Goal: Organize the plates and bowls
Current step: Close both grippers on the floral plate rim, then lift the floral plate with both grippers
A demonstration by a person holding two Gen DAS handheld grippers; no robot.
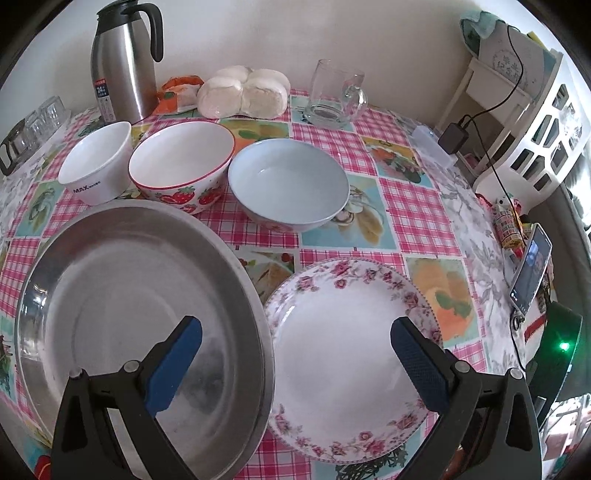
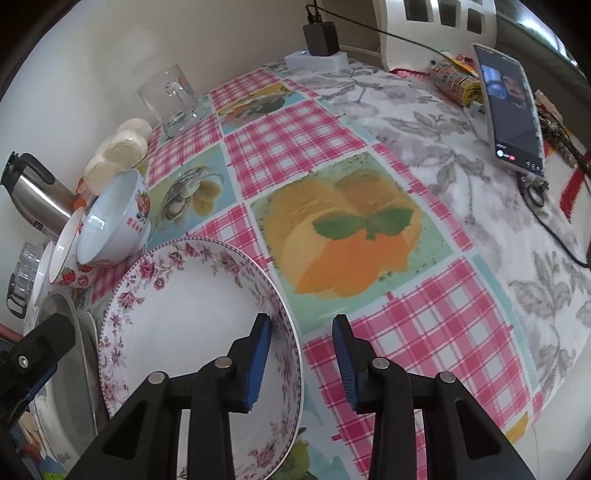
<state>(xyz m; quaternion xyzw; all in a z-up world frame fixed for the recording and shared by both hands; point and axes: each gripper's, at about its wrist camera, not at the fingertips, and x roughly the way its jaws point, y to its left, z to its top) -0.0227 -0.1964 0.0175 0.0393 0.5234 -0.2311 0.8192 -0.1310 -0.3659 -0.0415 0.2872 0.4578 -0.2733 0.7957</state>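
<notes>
A steel plate (image 1: pixel 122 280) and a white plate with pink flowers (image 1: pixel 343 325) lie side by side on the table. Behind them stand a white bowl (image 1: pixel 98 160), a strawberry bowl (image 1: pixel 181 162) and a pale blue bowl (image 1: pixel 288 184). My left gripper (image 1: pixel 295 332) is open wide, its left finger over the steel plate, its right finger over the flowered plate. My right gripper (image 2: pixel 301 354) is open and straddles the right rim of the flowered plate (image 2: pixel 192 314), one pad inside the rim, one outside. The bowls (image 2: pixel 114 218) show at the left.
A steel thermos jug (image 1: pixel 125 62), steamed buns (image 1: pixel 243 92) and a glass mug (image 1: pixel 334 96) stand at the back by the wall. Small glasses (image 1: pixel 33 125) sit at the far left. A phone (image 2: pixel 513 110) with a cable, a charger (image 2: pixel 319 35) and a white rack (image 1: pixel 546 122) are on the right.
</notes>
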